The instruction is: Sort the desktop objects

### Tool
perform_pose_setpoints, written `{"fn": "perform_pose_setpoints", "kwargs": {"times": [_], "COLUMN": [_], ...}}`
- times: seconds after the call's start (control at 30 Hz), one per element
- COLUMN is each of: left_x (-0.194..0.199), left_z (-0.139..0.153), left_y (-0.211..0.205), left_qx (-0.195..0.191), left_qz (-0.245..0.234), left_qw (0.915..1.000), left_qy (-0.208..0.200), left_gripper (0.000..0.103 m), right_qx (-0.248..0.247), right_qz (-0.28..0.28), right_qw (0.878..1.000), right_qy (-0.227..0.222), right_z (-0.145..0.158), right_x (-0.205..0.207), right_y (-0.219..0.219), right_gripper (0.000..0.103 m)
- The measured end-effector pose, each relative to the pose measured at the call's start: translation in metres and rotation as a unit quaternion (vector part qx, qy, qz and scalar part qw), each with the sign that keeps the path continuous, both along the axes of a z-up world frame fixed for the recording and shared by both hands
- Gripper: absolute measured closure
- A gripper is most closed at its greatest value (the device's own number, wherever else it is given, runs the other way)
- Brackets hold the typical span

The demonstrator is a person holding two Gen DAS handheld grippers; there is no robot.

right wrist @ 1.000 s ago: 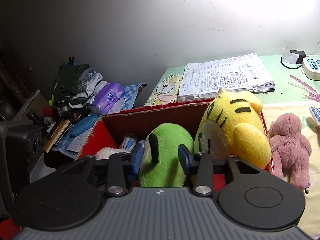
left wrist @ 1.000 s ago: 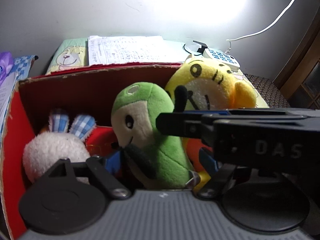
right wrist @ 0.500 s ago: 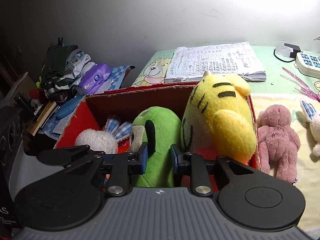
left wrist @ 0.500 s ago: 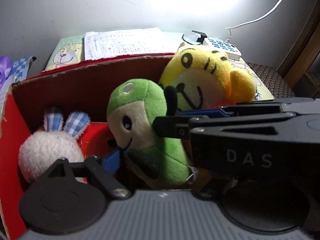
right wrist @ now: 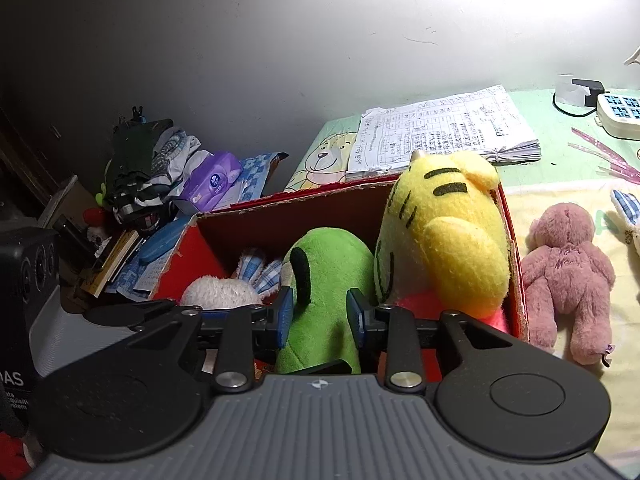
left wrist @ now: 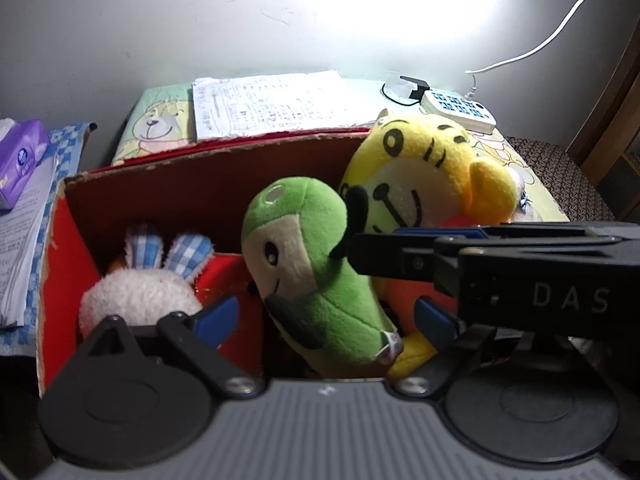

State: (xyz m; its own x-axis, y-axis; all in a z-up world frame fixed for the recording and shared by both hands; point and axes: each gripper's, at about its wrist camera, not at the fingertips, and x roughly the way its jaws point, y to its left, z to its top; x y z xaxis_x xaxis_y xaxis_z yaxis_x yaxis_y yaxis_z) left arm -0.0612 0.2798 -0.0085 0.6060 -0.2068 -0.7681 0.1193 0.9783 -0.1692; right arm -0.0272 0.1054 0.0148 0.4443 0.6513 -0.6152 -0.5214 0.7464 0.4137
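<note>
So, closest to me: my left hand-held gripper (left wrist: pixel 326 314) has its jaws opening wide, one blue pad on either side of the green plush (left wrist: pixel 316 264) but neither pressing on it. My right hand-held gripper (right wrist: pixel 320 316) straddles that same green plush from behind; its jaws are easing apart too, and the pads look just clear of the fabric rather than squeezing, so I'd say nothing is actually held right now.

The green plush is standing in the red cardboard box (left wrist: pixel 60 264), leaning on the yellow tiger plush (left wrist: pixel 424 184). The white bunny plush (left wrist: pixel 140 296) is down at the box's left end.

What worries me:
- With both grippers letting go, the green one could flop over, since only its lean on the tiger props it up.
- The tiger sticks up well above the box rim at the right end. A nudge while pulling out could tip it over the edge.
- My two grippers are crowded together here, so they may knock each other on the way back.

Further off on the worktop, the pink plush (right wrist: pixel 568 276) lies just beside the box, not yet sorted.
</note>
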Motion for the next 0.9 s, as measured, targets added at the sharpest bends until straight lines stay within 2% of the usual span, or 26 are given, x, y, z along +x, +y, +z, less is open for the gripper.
{"fn": "perform_pose_setpoints", "kwargs": {"times": [0.27, 0.63, 0.9], "left_x": [0.001, -0.001, -0.002], "left_z": [-0.004, -0.008, -0.012], "left_y": [-0.003, -0.011, -0.017], "left_qx": [0.016, 0.024, 0.037], "left_qz": [0.011, 0.018, 0.017], "left_qw": [0.9995, 0.9991, 0.9986], "left_qy": [0.023, 0.032, 0.035], "left_gripper": [0.005, 0.004, 0.004], "right_qx": [0.004, 0.010, 0.040], "right_qz": [-0.011, -0.029, -0.047], "right_qw": [1.000, 0.999, 0.997], "right_qy": [0.011, 0.016, 0.035], "right_z": [-0.002, -0.007, -0.014], "right_x": [-0.002, -0.007, -0.005], "right_y": [-0.007, -0.017, -0.030], "right_gripper": [0.070, 0.070, 0.073]}}
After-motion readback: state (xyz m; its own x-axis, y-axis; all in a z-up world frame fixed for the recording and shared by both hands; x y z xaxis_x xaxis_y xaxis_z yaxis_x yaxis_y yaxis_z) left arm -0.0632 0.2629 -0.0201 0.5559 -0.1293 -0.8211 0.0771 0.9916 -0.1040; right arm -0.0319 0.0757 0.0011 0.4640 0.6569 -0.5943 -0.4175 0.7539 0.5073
